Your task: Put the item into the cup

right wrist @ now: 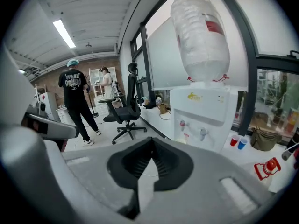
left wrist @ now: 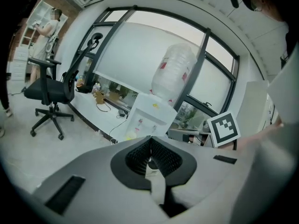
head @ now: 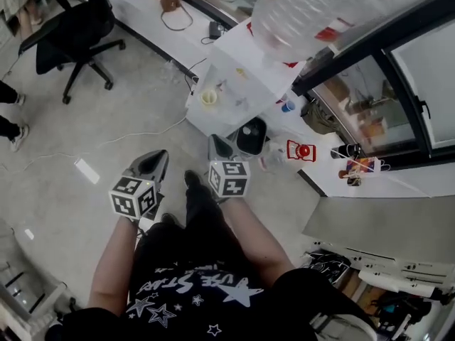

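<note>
I stand on the floor facing a white water dispenser [head: 238, 73] with a big clear bottle [head: 313, 6] on top. A pale yellow cup [head: 208, 98] sits in its tap bay. A red cup [right wrist: 234, 140] and a blue cup [right wrist: 241, 143] stand on the white counter [right wrist: 275, 157] to the dispenser's right. My left gripper [head: 158, 156] is held low over the floor, jaws together at the tips [left wrist: 150, 138]. A pale scrap with a dark spot shows in its gap; I cannot tell what it is. My right gripper [head: 215, 142] is shut and empty [right wrist: 151, 139].
A black bin [head: 250, 135] stands at the dispenser's foot. A red object [head: 301, 150] lies on the counter. A black office chair [head: 71, 34] is at the left, with a cable [head: 135, 137] across the floor. Two people [right wrist: 74, 101] stand further back.
</note>
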`<action>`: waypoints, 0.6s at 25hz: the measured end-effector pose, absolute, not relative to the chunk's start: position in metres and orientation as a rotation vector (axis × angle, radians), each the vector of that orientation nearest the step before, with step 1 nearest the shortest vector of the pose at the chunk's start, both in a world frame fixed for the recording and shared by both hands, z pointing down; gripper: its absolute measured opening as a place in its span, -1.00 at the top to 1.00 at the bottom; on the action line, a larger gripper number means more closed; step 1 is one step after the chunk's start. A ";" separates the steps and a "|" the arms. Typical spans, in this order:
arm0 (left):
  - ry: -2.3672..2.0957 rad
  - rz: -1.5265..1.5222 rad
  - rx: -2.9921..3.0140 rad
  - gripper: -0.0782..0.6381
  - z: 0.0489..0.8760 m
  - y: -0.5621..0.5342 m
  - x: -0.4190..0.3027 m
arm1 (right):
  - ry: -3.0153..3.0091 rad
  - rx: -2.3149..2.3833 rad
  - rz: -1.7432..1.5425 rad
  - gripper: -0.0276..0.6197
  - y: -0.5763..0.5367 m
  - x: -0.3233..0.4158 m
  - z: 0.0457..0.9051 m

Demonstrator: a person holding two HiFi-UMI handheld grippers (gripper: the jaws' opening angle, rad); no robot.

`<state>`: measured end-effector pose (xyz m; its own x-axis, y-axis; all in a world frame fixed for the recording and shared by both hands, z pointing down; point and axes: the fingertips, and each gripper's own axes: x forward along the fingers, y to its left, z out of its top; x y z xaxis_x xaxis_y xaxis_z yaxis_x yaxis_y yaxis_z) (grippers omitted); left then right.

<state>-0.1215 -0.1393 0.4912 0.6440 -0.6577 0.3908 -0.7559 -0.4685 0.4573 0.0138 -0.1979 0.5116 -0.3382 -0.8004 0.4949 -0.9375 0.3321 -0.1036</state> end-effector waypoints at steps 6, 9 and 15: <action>-1.040 0.219 2.312 0.76 0.478 -0.108 -0.123 | -2.250 1.593 0.537 0.91 -0.151 0.014 0.493; -1.013 0.214 2.323 0.76 0.473 -0.095 -0.117 | -2.252 1.611 0.542 0.91 -0.130 0.020 0.481; -0.986 0.217 2.323 0.76 0.464 -0.070 -0.107 | -2.272 1.614 0.547 0.91 -0.102 0.033 0.460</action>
